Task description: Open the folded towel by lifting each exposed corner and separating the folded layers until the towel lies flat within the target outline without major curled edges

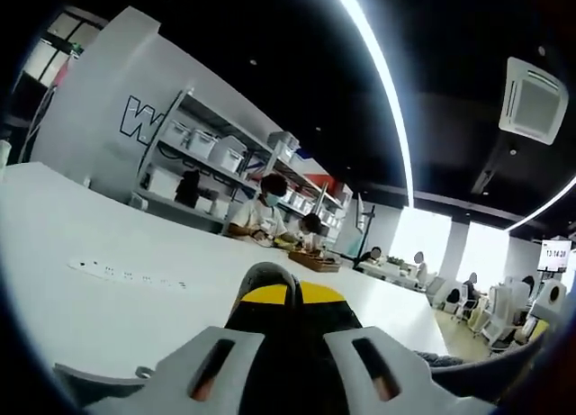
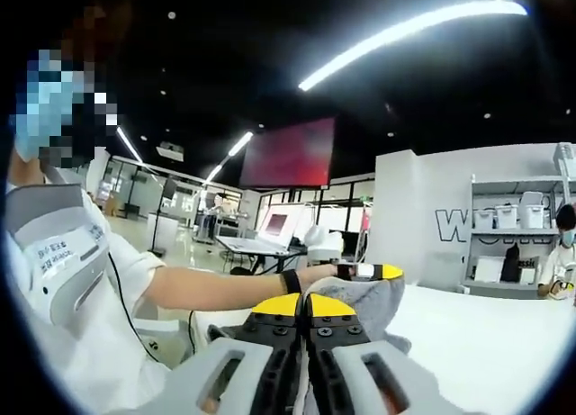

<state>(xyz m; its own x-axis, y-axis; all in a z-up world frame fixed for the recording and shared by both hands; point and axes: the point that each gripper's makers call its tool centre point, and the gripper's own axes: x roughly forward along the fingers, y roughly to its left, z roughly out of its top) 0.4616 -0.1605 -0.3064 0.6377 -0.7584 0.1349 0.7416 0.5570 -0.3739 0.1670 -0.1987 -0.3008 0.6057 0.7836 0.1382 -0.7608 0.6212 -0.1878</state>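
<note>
The grey towel (image 2: 364,300) hangs bunched in the air just beyond my right gripper (image 2: 302,309), whose yellow-tipped jaws are shut with a thin strip of the cloth between them. Coming in from the left, the left gripper (image 2: 371,272), held by a hand with a black wristband, pinches the towel's upper edge. In the left gripper view, my left gripper (image 1: 290,293) is shut with a grey fold of towel (image 1: 268,275) sticking up past its yellow tips. More grey cloth (image 1: 443,357) shows low at the right. Both grippers are above the white table (image 1: 135,298).
A white power strip (image 1: 126,273) lies on the table to the left. Two people sit at the table's far side (image 1: 263,215) beside a wooden tray (image 1: 315,262). Shelves with white boxes (image 1: 216,154) stand behind. The person's arm and torso (image 2: 99,289) are at the left.
</note>
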